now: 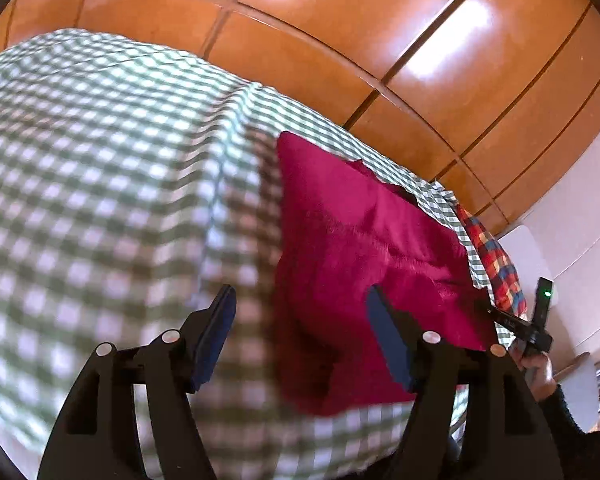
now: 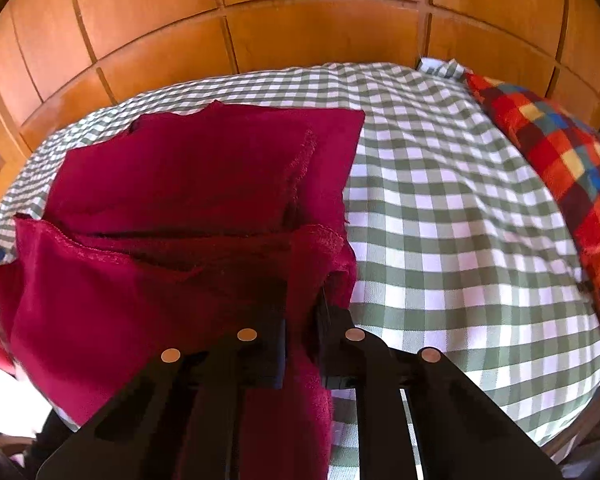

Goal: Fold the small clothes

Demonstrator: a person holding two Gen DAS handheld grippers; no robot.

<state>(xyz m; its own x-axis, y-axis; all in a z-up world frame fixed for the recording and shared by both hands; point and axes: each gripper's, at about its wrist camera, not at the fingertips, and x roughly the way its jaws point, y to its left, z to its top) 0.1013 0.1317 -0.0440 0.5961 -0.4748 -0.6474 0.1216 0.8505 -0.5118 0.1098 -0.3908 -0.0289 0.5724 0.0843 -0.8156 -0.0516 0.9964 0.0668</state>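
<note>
A dark red garment (image 2: 204,184) lies partly folded on a green-and-white checked cloth (image 2: 440,216). My right gripper (image 2: 302,312) is shut on the garment's near right edge and holds that edge lifted above the flat part. In the left wrist view the same red garment (image 1: 364,248) lies to the right on the checked cloth (image 1: 100,184). My left gripper (image 1: 302,300) is open and empty, hovering over the garment's left edge. The right gripper's body and the hand holding it show at the far right of the left wrist view (image 1: 536,332).
A multicoloured checked cushion (image 2: 560,152) lies at the right edge of the surface; it also shows in the left wrist view (image 1: 496,256). Wooden panelled doors (image 2: 300,24) stand behind. A white object (image 1: 580,248) is at the far right.
</note>
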